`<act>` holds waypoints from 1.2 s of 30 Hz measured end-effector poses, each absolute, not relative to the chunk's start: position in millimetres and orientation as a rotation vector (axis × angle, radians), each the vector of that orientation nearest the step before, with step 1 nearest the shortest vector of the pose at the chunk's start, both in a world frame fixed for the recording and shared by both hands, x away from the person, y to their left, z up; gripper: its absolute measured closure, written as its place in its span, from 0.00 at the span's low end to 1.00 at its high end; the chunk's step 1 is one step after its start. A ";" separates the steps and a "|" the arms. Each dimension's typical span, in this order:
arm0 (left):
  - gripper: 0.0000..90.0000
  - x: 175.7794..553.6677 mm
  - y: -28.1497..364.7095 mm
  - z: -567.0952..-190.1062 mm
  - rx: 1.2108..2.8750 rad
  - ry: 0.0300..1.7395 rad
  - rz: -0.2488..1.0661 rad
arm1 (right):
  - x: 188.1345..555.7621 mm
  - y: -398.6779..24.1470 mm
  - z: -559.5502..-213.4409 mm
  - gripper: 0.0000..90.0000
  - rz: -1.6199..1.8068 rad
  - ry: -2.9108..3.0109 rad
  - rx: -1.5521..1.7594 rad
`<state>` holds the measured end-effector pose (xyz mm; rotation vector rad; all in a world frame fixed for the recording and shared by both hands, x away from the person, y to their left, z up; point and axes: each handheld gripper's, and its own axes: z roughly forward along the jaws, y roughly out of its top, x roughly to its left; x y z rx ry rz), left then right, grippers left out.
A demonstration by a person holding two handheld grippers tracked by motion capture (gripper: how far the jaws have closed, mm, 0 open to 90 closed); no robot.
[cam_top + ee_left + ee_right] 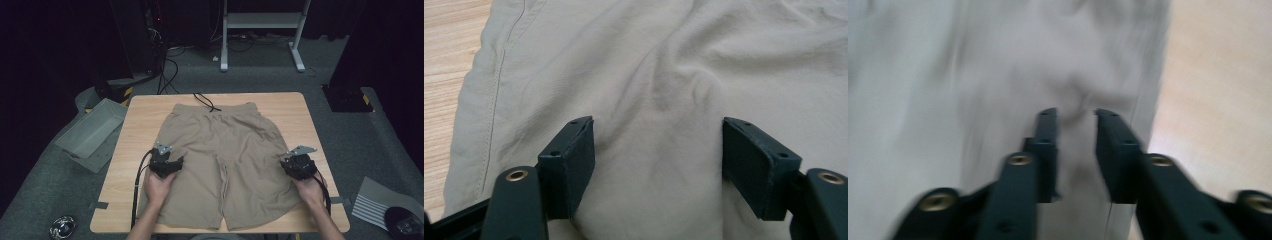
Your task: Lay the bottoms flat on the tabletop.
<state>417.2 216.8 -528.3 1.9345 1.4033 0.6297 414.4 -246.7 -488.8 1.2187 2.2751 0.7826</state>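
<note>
Grey bin (92,134) beside wooden table (135,150)

Khaki shorts (220,165) on pale wood

Plain beige cloth, black drawstring (205,102); light woodgrain table (140,125); grey bin (92,132); black grippers.

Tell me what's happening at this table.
A person holds a gripper in each hand over beige shorts spread flat on the wooden table. The left gripper stands wide open on the left leg. The right gripper, jaws narrowly apart, sits near the shorts' right side seam; nothing is lifted yet.
</note>
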 end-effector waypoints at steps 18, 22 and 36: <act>0.34 417.0 216.5 -528.4 1.934 1.401 0.635 | 408.6 -263.5 -505.6 0.54 0.843 2.236 1.335; 0.34 417.0 216.5 -528.4 1.935 1.401 0.636 | 389.9 -261.8 -512.5 0.54 0.815 2.280 1.288; 0.34 417.9 216.2 -528.5 1.924 1.413 0.635 | 402.4 -254.4 -506.7 0.98 0.855 2.253 1.190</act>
